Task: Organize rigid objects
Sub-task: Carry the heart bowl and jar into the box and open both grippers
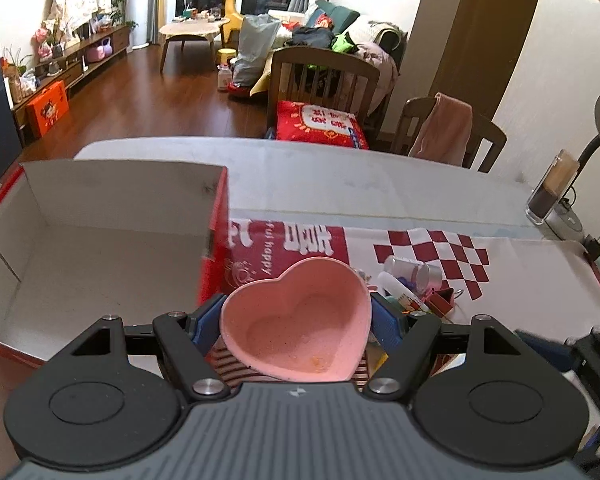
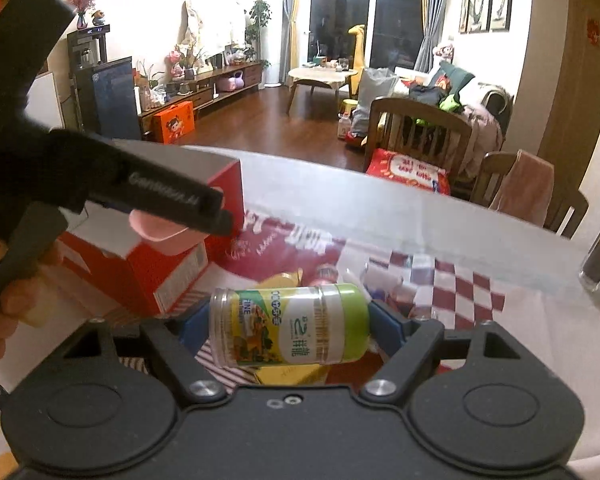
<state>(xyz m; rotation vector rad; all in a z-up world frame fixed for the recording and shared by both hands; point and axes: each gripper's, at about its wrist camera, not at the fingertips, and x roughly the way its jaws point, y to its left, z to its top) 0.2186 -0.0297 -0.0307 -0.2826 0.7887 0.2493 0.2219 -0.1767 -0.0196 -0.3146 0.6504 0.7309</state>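
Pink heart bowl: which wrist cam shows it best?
Left wrist. The pink heart bowl sits centred between the left gripper fingers, its whole inside and rim visible. In the right wrist view only a pink edge shows beneath the left gripper's body, with the red box behind.

The pink heart bowl (image 2: 160,232) is mostly hidden behind the left gripper (image 2: 220,216).

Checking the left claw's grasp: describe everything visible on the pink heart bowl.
The pink heart bowl looks like matte, speckled hard plastic, with a stepped heart-shaped floor and a small orange smear inside. It is empty and tilted towards the camera, point away. The left claw grips its two sides with blue pads, beside the open red box.
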